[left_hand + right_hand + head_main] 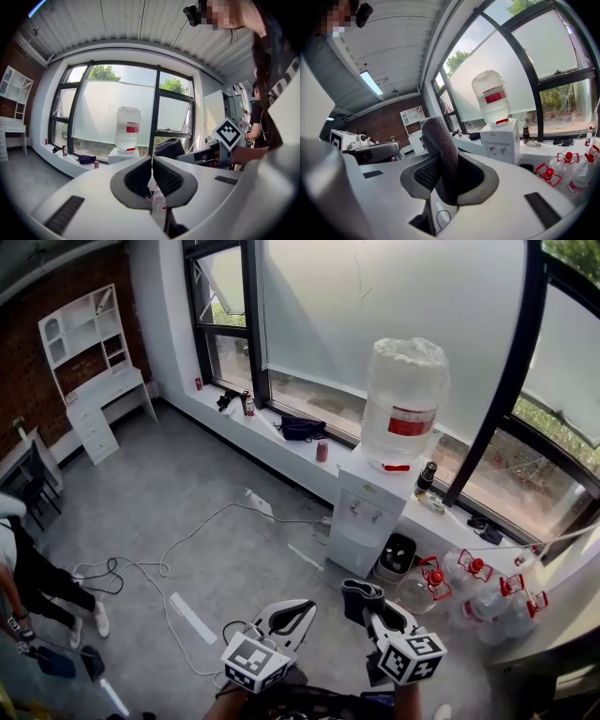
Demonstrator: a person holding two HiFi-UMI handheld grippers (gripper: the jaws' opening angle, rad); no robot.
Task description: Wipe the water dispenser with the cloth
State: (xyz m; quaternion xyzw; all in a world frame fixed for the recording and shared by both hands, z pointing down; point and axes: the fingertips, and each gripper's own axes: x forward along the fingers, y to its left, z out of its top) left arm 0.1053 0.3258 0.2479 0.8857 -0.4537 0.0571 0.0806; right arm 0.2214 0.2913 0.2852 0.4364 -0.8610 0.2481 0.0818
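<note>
Right gripper view shows the right gripper (446,161) clamped on the cloth (439,133) and the left gripper (152,164) pinched together on nothing, so grip firmly and approach the water dispenser (501,138), well off below the window (506,61).

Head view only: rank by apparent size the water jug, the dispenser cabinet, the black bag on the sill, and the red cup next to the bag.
1. water jug and dispenser cabinet: they look about alike, so I won't rank one over the other.
2. black bag
3. red cup
</note>
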